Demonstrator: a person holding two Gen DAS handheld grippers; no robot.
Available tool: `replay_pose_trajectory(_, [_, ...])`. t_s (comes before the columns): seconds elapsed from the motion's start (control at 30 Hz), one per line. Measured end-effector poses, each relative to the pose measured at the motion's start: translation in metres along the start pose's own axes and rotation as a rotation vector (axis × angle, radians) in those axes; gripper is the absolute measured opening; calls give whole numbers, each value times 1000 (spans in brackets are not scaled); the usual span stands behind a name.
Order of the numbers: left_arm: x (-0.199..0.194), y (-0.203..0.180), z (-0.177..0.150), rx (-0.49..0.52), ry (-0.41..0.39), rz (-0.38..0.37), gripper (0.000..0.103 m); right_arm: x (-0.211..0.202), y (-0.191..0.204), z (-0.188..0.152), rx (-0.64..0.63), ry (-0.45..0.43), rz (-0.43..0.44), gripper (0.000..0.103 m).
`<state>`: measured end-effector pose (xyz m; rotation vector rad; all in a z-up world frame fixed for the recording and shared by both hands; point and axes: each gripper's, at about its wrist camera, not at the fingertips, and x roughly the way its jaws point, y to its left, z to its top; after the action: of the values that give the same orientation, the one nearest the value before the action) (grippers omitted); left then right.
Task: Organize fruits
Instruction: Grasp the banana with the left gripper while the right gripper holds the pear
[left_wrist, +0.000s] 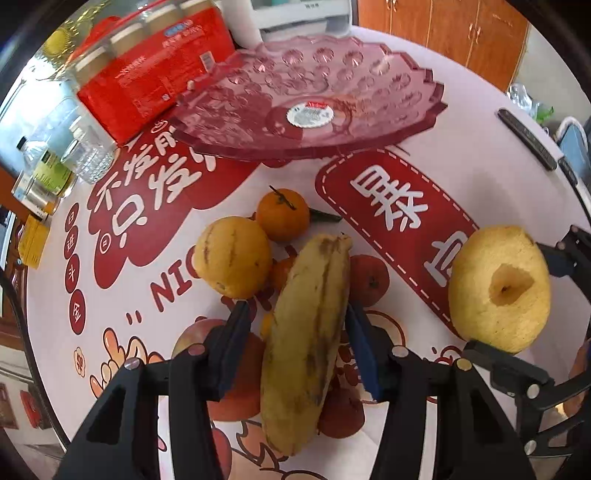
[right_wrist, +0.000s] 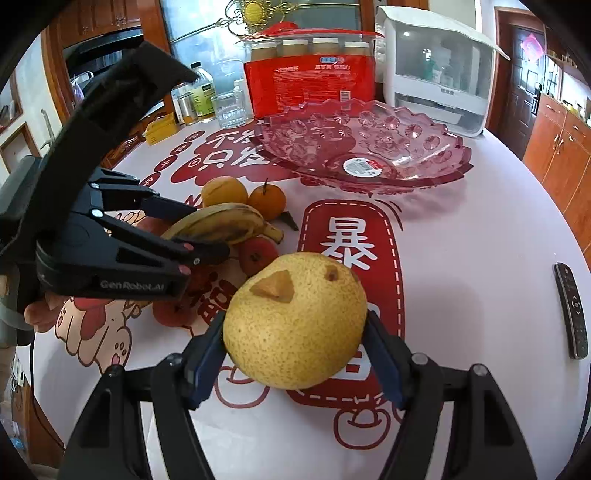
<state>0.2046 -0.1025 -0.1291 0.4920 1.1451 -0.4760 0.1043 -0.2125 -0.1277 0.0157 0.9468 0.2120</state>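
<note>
The pear (right_wrist: 295, 325) was held off the tabletop (right_wrist: 480, 258) in the right tongs (right_wrist: 295, 354), both blue pads pressed on its flanks and its cut notch turned up toward the camera; judged to be carried as the first fruit meant for the pink glass dish (right_wrist: 369, 155), which stood empty at the far side with only its label sticker inside. The remaining fruit was heaped near-left of the dish: the banana (left_wrist: 306, 339) laid on top, a yellow round fruit (left_wrist: 232, 256) and a tangerine (left_wrist: 282, 214) on the far side of it, red apples (left_wrist: 369, 278) beneath and beside it. The left tongs (left_wrist: 299, 325) were set astride the banana's mid-length, jaws at a moderate gap; the right-hand pad looked to be against the peel, while a sliver of space was seen at the left-hand pad (left_wrist: 236, 332), so no firm grip was read there. That straddle was judged sensible, since the banana capped the heap and had to be cleared first. The left tongs were pitched steeply down onto the heap, the hand (right_wrist: 40, 314) partly seen behind the body. The right tongs were angled down less steeply, held to the right of the heap and well short of the dish. The remote control (right_wrist: 572, 310) lay at the far right, clear of the path.
</note>
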Motion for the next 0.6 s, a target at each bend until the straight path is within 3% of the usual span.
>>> replay_pose_trajectory(0.1, [9, -6, 2, 21, 28, -2, 52, 2, -5, 1, 16, 3, -4, 71])
replay_pose_trajectory(0.27, [12, -10, 3, 32, 25, 47, 39, 5, -12, 2, 36, 6, -9, 71])
replay_pose_trajectory(0.6, [24, -14, 5, 53, 56, 104, 41, 9, -12, 2, 42, 13, -5, 71])
